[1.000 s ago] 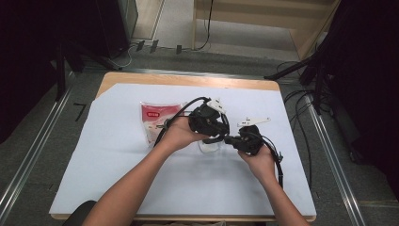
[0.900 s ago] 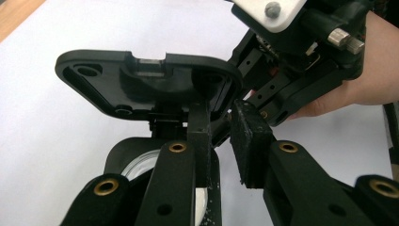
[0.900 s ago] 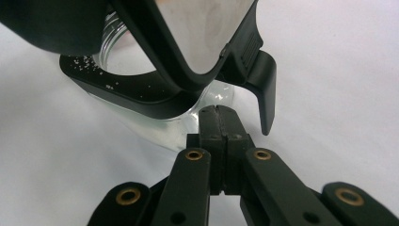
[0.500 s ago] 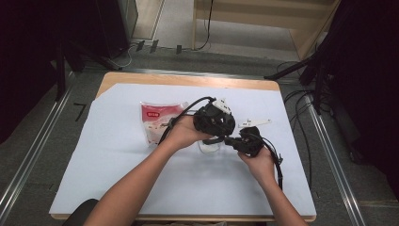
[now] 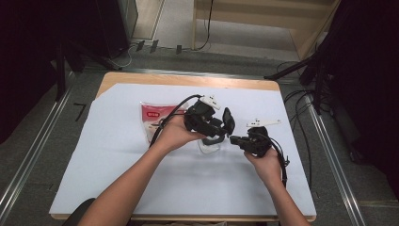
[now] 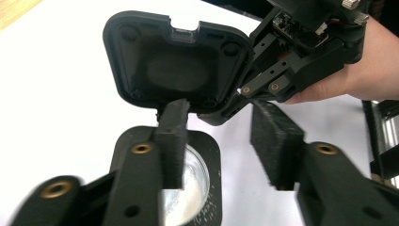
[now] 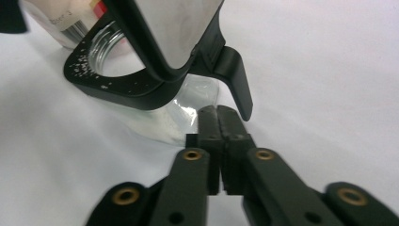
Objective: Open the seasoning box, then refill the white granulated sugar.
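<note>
Two grippers meet at an opened jar

The left gripper [image 6: 221,146] stands wide open over the clear jar [image 6: 188,188], holding nothing; its hinged black lid [image 6: 176,59] is raised beyond. The right gripper [image 7: 217,120], pressed closed and empty, sits just below the lid's tab [image 7: 237,77].

We see a wooden table [image 5: 188,80] covered almost wholly by a white sheet [image 5: 141,188], with bare wood showing along the far edge and the near corners. It stands on grey carpeted floor [image 5: 37,150], with metal rails [image 5: 28,169] running along the floor on both sides. Beyond the table a pale wooden piece of furniture [image 5: 263,28] stands on a lighter floor — its legs and lower shelf are what we can make out. Dark equipment and black stands [image 5: 324,70] flank the scene left and right, with black cables [image 5: 301,122] trailing across the carpet at the right. The light is even and bright on the sheet.
</note>
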The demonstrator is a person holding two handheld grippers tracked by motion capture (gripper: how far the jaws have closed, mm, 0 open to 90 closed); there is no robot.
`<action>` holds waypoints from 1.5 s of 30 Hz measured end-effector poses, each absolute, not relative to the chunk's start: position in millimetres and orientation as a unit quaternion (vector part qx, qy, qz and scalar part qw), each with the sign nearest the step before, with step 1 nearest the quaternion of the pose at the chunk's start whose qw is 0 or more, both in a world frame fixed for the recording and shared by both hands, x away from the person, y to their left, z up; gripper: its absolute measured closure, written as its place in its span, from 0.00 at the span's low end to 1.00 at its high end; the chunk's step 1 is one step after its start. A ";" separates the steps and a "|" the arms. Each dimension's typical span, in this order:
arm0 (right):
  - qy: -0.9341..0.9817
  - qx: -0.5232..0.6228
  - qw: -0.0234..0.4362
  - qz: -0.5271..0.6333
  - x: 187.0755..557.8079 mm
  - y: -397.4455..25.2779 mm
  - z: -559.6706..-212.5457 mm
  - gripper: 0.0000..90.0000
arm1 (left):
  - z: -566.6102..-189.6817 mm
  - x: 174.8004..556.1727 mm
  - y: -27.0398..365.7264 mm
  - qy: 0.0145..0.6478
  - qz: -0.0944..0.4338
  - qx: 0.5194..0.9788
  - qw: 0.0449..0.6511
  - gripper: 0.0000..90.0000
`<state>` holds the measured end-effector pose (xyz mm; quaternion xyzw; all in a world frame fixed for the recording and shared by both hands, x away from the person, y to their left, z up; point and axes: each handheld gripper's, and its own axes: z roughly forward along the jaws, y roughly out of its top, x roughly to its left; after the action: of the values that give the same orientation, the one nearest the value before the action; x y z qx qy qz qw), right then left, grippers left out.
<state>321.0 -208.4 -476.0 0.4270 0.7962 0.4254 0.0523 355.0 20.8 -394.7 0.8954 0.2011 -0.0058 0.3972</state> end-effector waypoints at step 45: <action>0.808 0.391 0.054 0.437 281.9 -212.7 -465.5 0.53 | -394.0 321.0 134.9 0.260 -0.018 0.882 0.392 0.50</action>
<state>281.9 -212.7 -465.5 0.3914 0.8078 0.4374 0.0539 321.0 134.9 -394.0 0.8821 0.2603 -0.0183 0.3922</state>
